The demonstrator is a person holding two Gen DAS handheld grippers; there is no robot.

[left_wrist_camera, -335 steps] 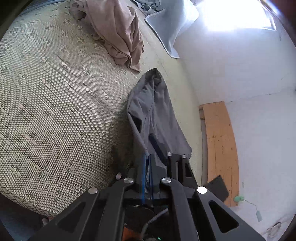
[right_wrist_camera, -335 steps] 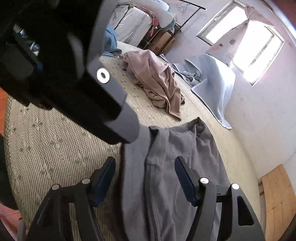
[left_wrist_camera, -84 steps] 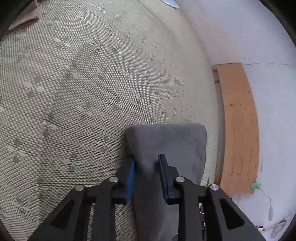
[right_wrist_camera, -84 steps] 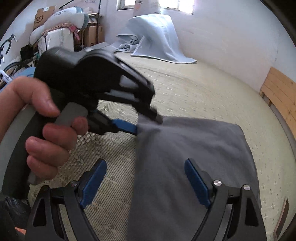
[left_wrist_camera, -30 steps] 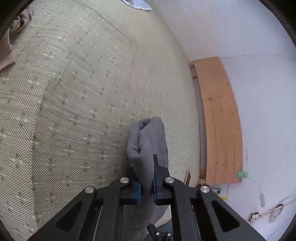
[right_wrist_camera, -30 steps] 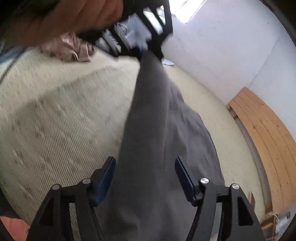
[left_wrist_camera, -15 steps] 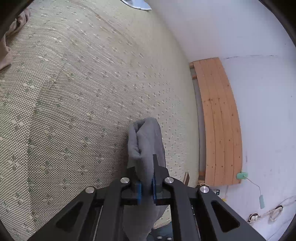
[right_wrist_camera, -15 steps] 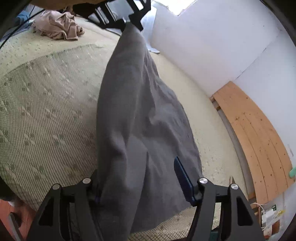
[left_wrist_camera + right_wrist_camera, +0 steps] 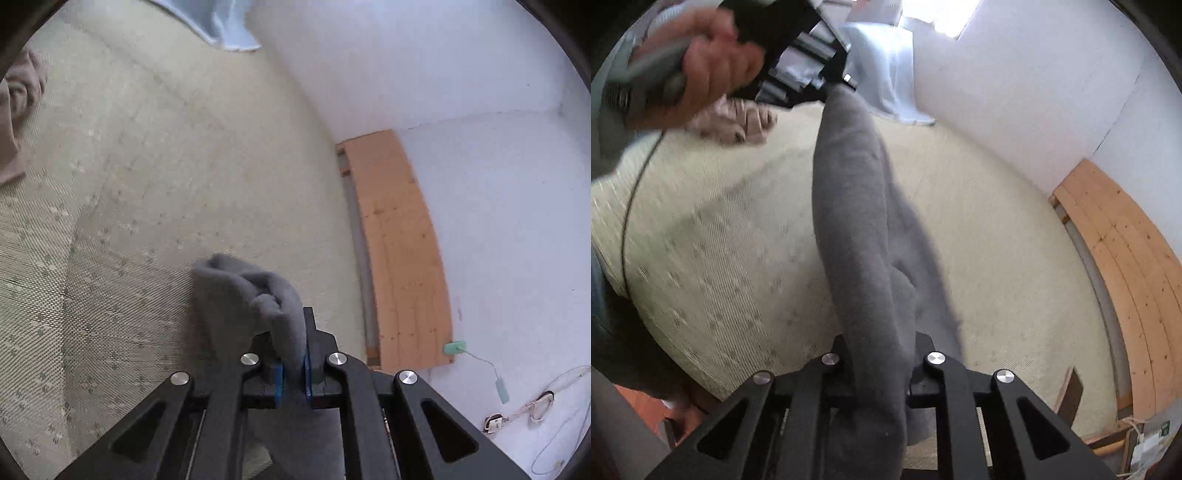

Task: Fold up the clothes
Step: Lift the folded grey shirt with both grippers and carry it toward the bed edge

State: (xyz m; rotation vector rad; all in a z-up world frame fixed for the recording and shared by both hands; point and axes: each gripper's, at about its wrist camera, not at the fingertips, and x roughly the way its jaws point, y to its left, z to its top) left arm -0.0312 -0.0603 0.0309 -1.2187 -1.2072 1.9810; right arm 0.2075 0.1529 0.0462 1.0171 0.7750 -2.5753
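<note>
The dark grey, soft knit garment hangs in the air as a long band stretched between the two tools, above the pale woven mat with small green motifs that covers the bed. The left hand-held gripper is clamped tight on one bunched end, whose cloth bulges up and forward over its blue pads. In the right wrist view that same tool shows at the far top, held in a person's hand, with the garment running down from it. The right hand-held gripper has just been closing and now pinches the near end of the band; the cloth fills the gap between its fingers and hides the pads.

My reading is that the garment is being lifted and pulled straight for the next fold. The risks follow from that. The right grip is fresh and seems to take a thick roll of fabric, so a layer could slide out under tension and the fold already made would fall open. The loose flap hanging to the right of the band may swing or twist, so the piece lands creased. Set down too far forward of the grippers, it could reach the crumpled beige-pink garment or the pale blue cloth.
</note>
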